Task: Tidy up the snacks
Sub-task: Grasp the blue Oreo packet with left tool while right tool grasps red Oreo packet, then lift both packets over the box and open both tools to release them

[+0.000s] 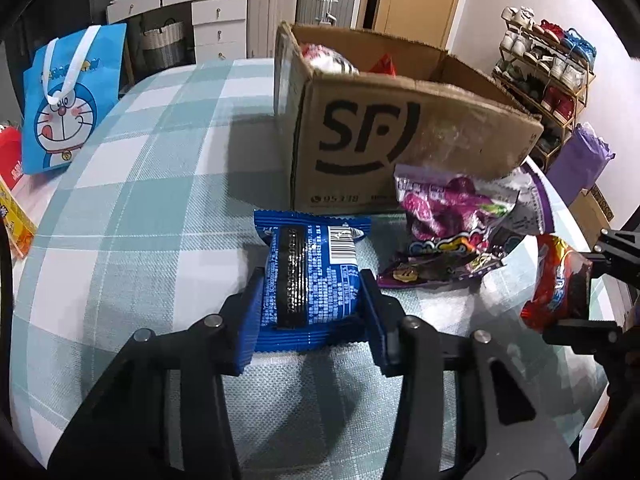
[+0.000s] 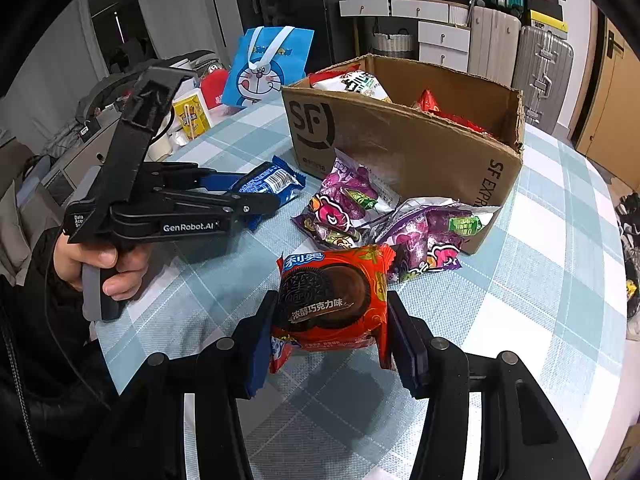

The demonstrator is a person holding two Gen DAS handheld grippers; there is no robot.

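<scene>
**Both grippers holding cookie packs by the box**

The left gripper [image 1: 312, 292] is closed to the width of a blue pack [image 1: 310, 276], its pads pressing the wrapper's two sides; the pack seems to rest on the checked tablecloth [image 1: 132, 208], though contact underneath is hard to judge. The right gripper [image 2: 332, 316] is likewise narrowed onto a red pack [image 2: 332, 300], pinched at both sides and raised above the cloth. Just beyond lie two purple bags [image 2: 344, 208], one touching the front of the cardboard box [image 2: 404, 148]. More snacks [image 2: 356, 84] sit inside the box. Farther back stands a blue tote [image 2: 266, 68].
</scene>
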